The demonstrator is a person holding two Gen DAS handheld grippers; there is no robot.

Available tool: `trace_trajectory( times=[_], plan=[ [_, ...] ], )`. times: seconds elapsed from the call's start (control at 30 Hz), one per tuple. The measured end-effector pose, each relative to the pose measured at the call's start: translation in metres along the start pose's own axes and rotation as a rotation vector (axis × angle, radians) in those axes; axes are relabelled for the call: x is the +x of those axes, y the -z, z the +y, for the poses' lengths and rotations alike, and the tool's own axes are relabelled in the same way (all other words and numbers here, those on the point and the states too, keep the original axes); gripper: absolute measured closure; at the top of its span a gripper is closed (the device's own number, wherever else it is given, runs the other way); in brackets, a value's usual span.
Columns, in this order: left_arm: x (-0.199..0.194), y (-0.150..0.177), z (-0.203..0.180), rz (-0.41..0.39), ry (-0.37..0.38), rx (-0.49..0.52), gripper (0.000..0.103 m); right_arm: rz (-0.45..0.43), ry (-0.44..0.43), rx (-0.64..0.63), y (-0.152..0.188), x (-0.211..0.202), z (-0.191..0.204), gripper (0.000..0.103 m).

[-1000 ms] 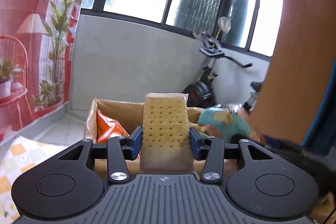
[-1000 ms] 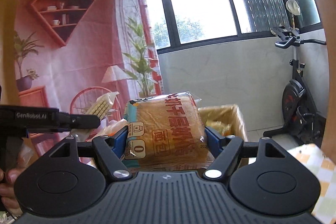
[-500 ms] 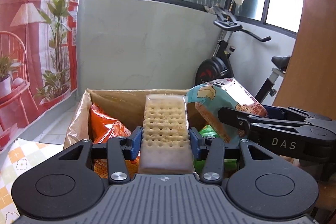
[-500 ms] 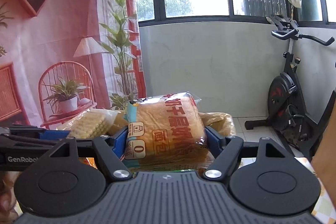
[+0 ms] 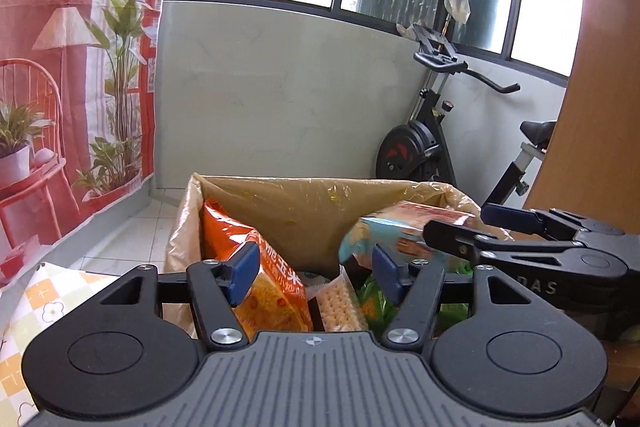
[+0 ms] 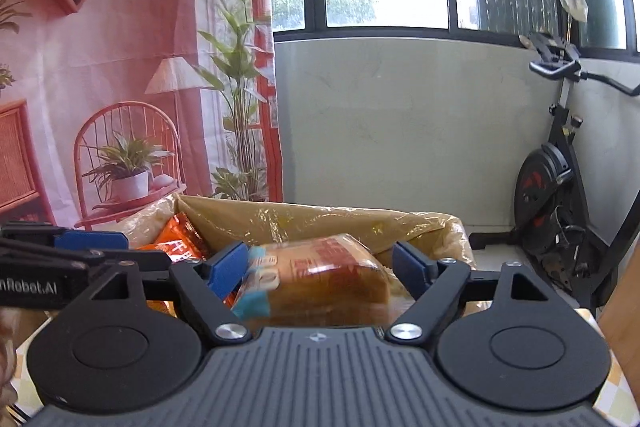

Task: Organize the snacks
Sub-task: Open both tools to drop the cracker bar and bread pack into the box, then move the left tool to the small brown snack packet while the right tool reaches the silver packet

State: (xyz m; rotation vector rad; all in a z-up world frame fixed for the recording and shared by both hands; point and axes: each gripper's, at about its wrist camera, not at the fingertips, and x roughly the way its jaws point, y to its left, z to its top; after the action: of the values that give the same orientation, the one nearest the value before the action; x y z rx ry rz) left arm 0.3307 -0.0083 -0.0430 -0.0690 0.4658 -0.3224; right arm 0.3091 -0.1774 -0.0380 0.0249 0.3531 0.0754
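Observation:
A cardboard box lined with clear plastic (image 5: 320, 195) holds the snacks. My left gripper (image 5: 314, 271) is open above it; the cracker pack (image 5: 340, 307) lies down in the box below the jaws, beside an orange snack bag (image 5: 264, 283). My right gripper (image 6: 322, 267) is open over the box (image 6: 360, 223); the bread pack (image 6: 320, 279) is blurred between and below its jaws, apart from both pads. The right gripper also shows in the left wrist view (image 5: 520, 247), over the bread pack (image 5: 400, 231). The left gripper shows at the left of the right wrist view (image 6: 76, 247).
A green packet (image 5: 372, 303) lies in the box under the bread. An exercise bike (image 5: 440, 147) stands behind the box by the wall. A checked tablecloth (image 5: 36, 311) covers the table at the left. A wooden panel (image 5: 600, 107) rises at the right.
Both grippers moved down over the box and opened. The cracker pack dropped from the left gripper into the box; the bread pack left the right gripper's jaws and is falling or settling.

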Motion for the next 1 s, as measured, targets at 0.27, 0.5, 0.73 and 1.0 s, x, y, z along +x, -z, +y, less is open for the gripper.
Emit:
trace_trajectory(
  times=[0.27,0.5,0.73,1.0],
  plan=[
    [-0.045,0.013,0.009,-0.006,0.03,-0.02,0.038,-0.052,-0.068,0.045,0.013,-0.052,-0.001,0.021],
    [-0.084,0.044,0.026,0.026,0.011,-0.04,0.038,-0.09,-0.107,0.09,0.044,-0.103,-0.004,0.021],
    [-0.099,0.088,0.05,0.088,-0.015,-0.084,0.038,-0.016,-0.08,0.098,0.109,-0.134,-0.005,0.021],
    [-0.094,0.127,0.06,0.158,-0.038,-0.112,0.038,0.151,-0.063,0.095,0.182,-0.145,-0.004,0.024]
  ],
)
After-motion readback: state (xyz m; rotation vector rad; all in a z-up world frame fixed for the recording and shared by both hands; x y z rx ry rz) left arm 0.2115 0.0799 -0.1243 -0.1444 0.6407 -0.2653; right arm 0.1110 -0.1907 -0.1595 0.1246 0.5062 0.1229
